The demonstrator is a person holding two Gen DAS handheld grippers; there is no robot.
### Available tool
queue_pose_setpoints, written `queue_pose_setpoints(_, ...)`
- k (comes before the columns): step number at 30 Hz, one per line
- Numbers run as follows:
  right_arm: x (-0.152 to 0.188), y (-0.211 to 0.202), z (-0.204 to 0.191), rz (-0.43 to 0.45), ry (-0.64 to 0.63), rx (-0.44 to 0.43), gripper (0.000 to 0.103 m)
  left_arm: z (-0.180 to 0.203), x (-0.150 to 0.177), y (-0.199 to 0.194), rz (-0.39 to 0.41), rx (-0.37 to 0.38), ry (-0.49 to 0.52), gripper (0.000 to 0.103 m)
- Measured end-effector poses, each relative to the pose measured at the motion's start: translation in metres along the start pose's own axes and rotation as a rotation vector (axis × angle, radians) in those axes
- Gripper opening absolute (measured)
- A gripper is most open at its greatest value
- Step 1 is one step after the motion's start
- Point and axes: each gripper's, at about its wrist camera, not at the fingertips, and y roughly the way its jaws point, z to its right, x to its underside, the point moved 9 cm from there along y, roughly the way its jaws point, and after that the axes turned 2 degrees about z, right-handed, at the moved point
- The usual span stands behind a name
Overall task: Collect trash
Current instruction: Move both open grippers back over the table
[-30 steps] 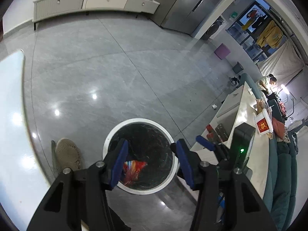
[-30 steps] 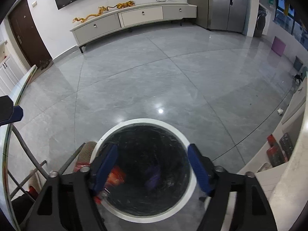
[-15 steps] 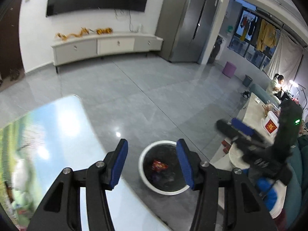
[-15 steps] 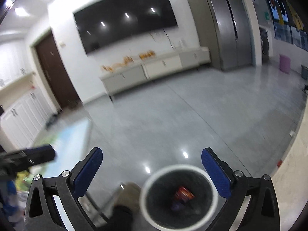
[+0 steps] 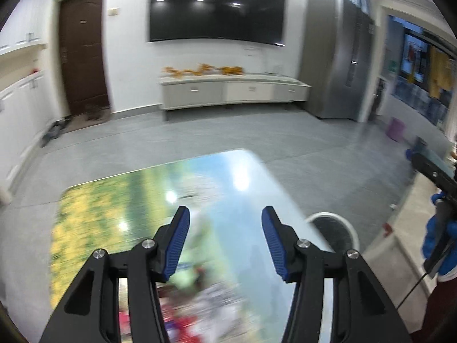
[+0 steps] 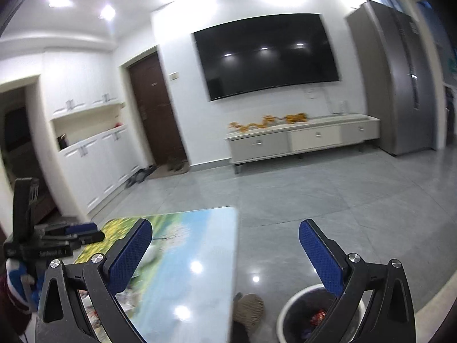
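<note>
Lying below right gripper point(image 6: 225, 250): trash bin point(image 6: 297, 308)

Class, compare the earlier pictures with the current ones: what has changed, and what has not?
Both grippers lifted away from over the trash bin and swung up toward the picture-topped table. The right gripper widened its jaws; the left gripper kept the same gap. Both are empty. The red wrapper stays in the bin, which has not moved.

text: none readable — left gripper point(image 6: 82, 233) body label | too blurred
</note>
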Motion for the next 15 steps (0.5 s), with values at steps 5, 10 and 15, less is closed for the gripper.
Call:
queue_pose_setpoints(5,0.015,0.027,-0.042,-0.064,-0.054,-0.093,0.103,-0.076,0.027,-0.033,-0.009,-0.121,-0.055,0.051)
queue_pose_setpoints(10,0.04,0.048,-0.084,-0.146,-0.096,-0.188,0.102,-0.125,0.071,-0.045,-0.075,-0.17,-0.113,0.05)
queue_pose_setpoints(15,0.076,0.065,-0.12,-0.246,-0.135,-0.265,0.099,-0.146,0.115,-0.03,-0.169,-0.162,-0.14,0.05)
